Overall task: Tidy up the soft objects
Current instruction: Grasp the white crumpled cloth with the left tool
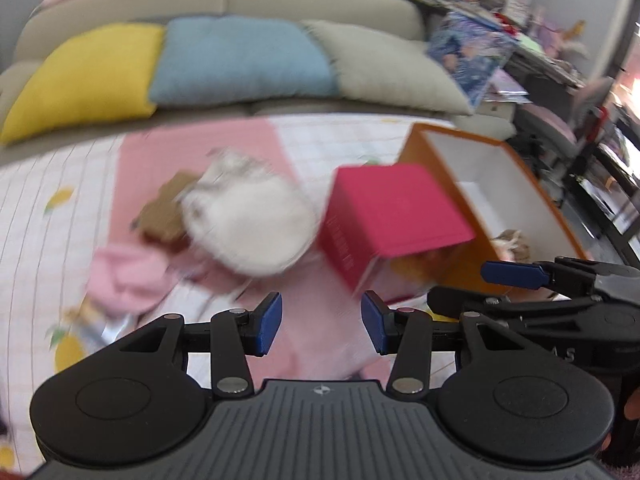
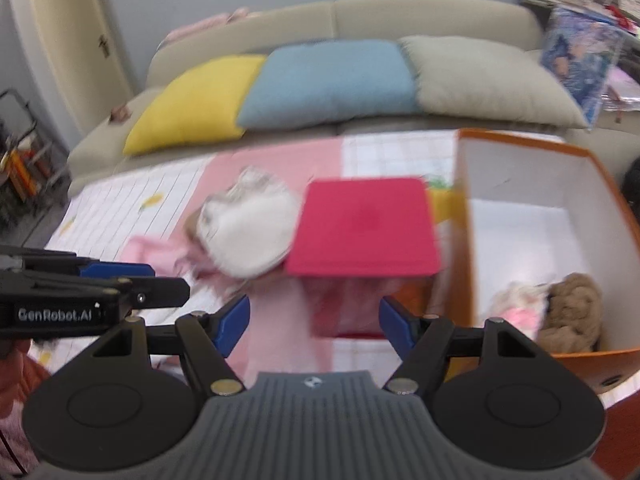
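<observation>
Both grippers empty, jaws spread. Left gripper (image 1: 320,322) and right gripper (image 2: 314,326) hover side by side low over the mat; each shows up at the edge of the other's view. Frames are motion-blurred, so fine detail is unreliable. Next target, my read: white plush toy (image 1: 250,224), lying on the pink blanket (image 1: 192,168) at centre frame in the left view, up and left of the left jaw gap. In the right view the same plush (image 2: 248,230) sits further off to upper left, with the red box (image 2: 366,226) dead ahead between the jaws. So the left gripper is nearer and has the cleaner line. Plush long axis runs roughly upper left to lower right in the left view; a grip across the short width looks workable, though blur makes that uncertain. Brown soft item (image 1: 164,212) touches its left side, pink cloth (image 1: 124,276) just below. Destination is likely the orange box (image 2: 600,176), right side of frame, open top, already holding a tan plush (image 2: 572,312) and a small pale toy (image 2: 516,304) at the near end. The red box sits between plush and orange box, so the carry needs to go over or around it.
</observation>
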Demonstrator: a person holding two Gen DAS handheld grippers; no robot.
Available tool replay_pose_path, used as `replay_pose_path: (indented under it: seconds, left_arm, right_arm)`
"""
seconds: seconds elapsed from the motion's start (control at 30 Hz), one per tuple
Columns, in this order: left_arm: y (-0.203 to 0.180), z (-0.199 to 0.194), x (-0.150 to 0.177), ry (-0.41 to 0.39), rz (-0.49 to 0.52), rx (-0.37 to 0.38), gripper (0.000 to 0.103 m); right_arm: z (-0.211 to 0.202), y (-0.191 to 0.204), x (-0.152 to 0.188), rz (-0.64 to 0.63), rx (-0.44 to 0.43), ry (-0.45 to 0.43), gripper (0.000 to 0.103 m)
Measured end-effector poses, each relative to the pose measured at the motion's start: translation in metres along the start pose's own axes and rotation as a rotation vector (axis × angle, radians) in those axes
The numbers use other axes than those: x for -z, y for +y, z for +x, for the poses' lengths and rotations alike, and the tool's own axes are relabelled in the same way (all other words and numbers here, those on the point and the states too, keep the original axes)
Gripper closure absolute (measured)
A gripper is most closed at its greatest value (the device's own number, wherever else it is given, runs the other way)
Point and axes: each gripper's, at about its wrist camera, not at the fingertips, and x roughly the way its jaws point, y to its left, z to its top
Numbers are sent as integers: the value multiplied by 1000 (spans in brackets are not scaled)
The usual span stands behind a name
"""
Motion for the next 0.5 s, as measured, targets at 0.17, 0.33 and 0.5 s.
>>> replay_pose_path:
  seconds: [0.17,0.33,0.5]
  left_arm:
    - [36,5,17,53,-85,-59,48]
    - [57,9,23,47,-76,-145,34]
    - [64,30,32,83,56,-189,30]
  right_arm:
    - [28,23,6,-99,-10,95,32]
    - [49,40,9,-142,-39,147,32]
    - [77,54,11,-199,-2,201,29]
